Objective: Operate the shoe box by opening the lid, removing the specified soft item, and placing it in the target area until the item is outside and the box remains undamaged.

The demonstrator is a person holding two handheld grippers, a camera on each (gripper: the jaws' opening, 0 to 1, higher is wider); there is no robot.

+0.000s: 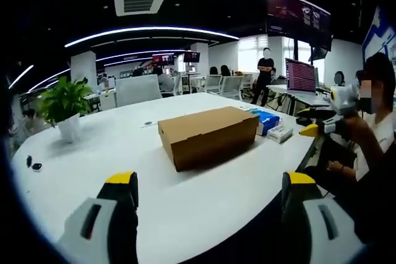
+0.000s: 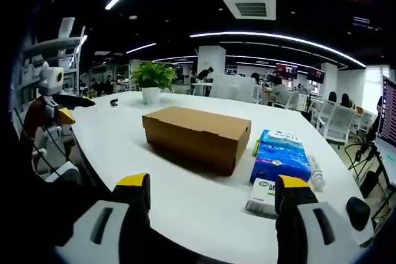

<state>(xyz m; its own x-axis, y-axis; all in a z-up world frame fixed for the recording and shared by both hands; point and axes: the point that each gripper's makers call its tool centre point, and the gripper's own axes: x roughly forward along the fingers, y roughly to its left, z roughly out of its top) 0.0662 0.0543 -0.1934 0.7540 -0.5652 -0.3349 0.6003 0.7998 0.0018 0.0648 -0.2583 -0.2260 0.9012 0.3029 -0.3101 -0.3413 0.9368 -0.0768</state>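
Left gripper [image 1: 210, 193] spread wide, holding nothing, poised over the near edge of the white worktop [image 1: 124, 146]. Straight ahead, well beyond the jaws: brown cardboard shoe box [image 1: 207, 134], lid closed. Past the box, off to the right: blue tissue pack [image 1: 267, 120].

Right gripper [image 2: 211, 193] likewise wide open and empty, above the worktop [image 2: 117, 134]. Ahead, slightly left of centre: shoe box [image 2: 197, 135], shut. Just beside its right end: blue tissue pack [image 2: 281, 154], with a small green-and-white carton [image 2: 263, 195] nearer the right jaw. Beyond the box: potted plant [image 2: 152, 81].
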